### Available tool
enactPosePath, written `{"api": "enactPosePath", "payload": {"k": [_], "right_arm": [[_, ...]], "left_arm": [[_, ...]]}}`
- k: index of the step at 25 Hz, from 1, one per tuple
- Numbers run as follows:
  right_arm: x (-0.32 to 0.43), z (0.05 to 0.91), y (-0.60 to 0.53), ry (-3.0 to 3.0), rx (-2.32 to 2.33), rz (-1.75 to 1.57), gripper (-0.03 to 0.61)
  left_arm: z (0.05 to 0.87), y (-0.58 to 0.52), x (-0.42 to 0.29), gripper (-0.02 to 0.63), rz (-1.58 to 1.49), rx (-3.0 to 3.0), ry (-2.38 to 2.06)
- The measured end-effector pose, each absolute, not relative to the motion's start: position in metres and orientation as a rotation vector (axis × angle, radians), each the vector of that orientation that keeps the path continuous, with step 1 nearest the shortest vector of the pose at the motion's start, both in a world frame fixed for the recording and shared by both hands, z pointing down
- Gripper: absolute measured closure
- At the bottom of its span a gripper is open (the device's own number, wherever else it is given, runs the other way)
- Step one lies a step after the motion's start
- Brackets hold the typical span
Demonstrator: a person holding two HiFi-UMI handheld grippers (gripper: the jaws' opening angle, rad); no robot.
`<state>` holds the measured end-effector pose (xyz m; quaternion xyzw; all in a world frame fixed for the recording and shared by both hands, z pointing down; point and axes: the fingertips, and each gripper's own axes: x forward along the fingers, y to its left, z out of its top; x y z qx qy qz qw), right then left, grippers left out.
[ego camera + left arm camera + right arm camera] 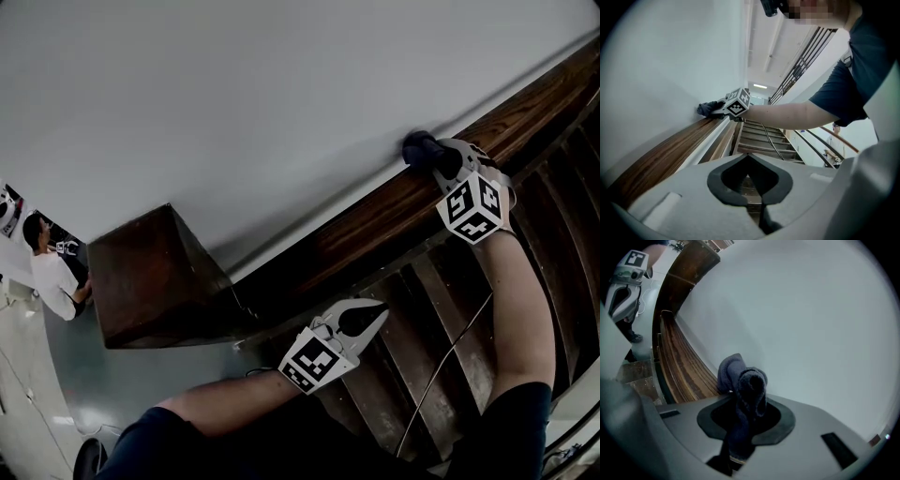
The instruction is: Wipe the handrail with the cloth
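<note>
The wooden handrail (375,220) runs diagonally along the white wall, from a dark end block up to the right. My right gripper (433,157) is on top of the rail at the upper right, shut on a dark blue cloth (419,147) that touches the rail beside the wall. The right gripper view shows the cloth (740,376) bunched through the jaws of the right gripper (746,397), with the handrail (682,362) stretching away. My left gripper (373,311) hangs below the rail over the steps, shut and holding nothing. In the left gripper view, the left gripper (749,159) faces up along the handrail (670,154) toward the cloth (708,108).
Dark wooden stair steps (450,328) lie under both arms. A square wooden end block (155,272) closes the rail's lower end. A person (52,272) stands on the floor far below at the left. A thin cable (450,356) trails along my right arm.
</note>
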<state>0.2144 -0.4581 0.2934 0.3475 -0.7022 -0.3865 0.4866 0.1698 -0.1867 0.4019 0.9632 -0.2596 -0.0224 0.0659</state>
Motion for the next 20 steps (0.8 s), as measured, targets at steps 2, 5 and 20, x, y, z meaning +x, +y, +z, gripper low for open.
{"api": "enactPosePath", "payload": {"k": [2, 5, 20], "right_arm": [[0.213, 0.292, -0.454, -1.706, 0.851, -0.971, 0.483], [0.206, 0.286, -0.438, -1.727, 0.861, -1.011, 0.483], [0.075, 0.292, -0.191, -1.936, 0.920, -0.998, 0.483]], "left_arm": [[0.400, -0.182, 0.168, 0.611, -0.071, 2.906, -0.787], [0.396, -0.170, 0.161, 0.611, -0.072, 2.921, -0.786], [0.354, 0.005, 0.050, 0.611, -0.126, 3.086, -0.683]]}}
